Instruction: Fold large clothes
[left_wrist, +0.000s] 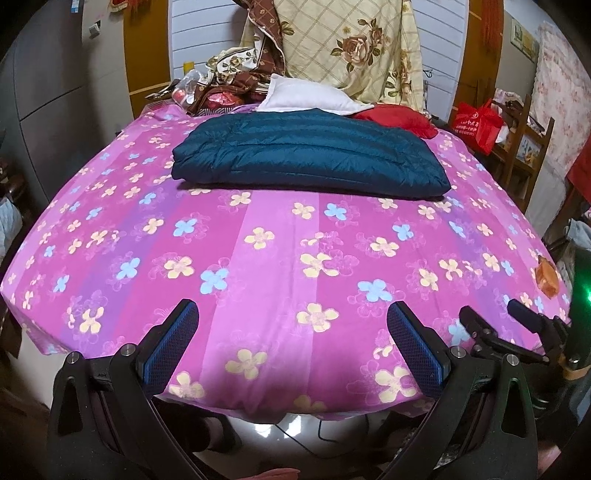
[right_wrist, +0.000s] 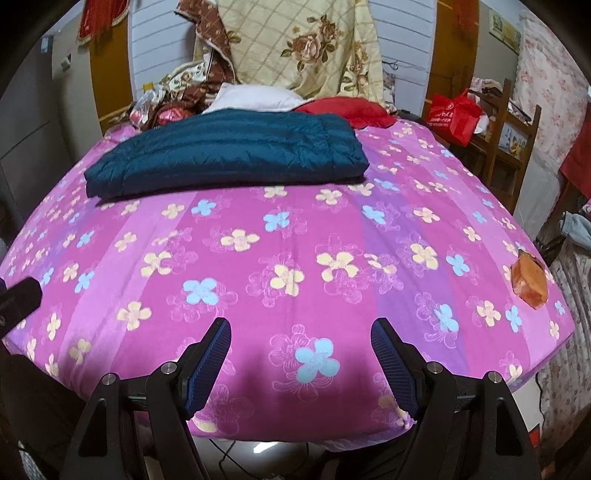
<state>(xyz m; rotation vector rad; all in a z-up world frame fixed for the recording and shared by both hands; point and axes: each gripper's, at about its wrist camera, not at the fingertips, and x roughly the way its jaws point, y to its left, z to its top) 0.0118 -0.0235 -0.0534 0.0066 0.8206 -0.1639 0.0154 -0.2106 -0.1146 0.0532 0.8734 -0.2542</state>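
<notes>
One folded jacket (left_wrist: 310, 151), two tongs

A home bedroom: a bed (left_wrist: 280, 258) under a flowered sheet, a pillow (left_wrist: 295, 96), bedding (left_wrist: 347, 48) piled behind.

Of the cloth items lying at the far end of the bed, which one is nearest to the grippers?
The dark teal quilted jacket; the white pillow and red cloth lie behind it.
</notes>
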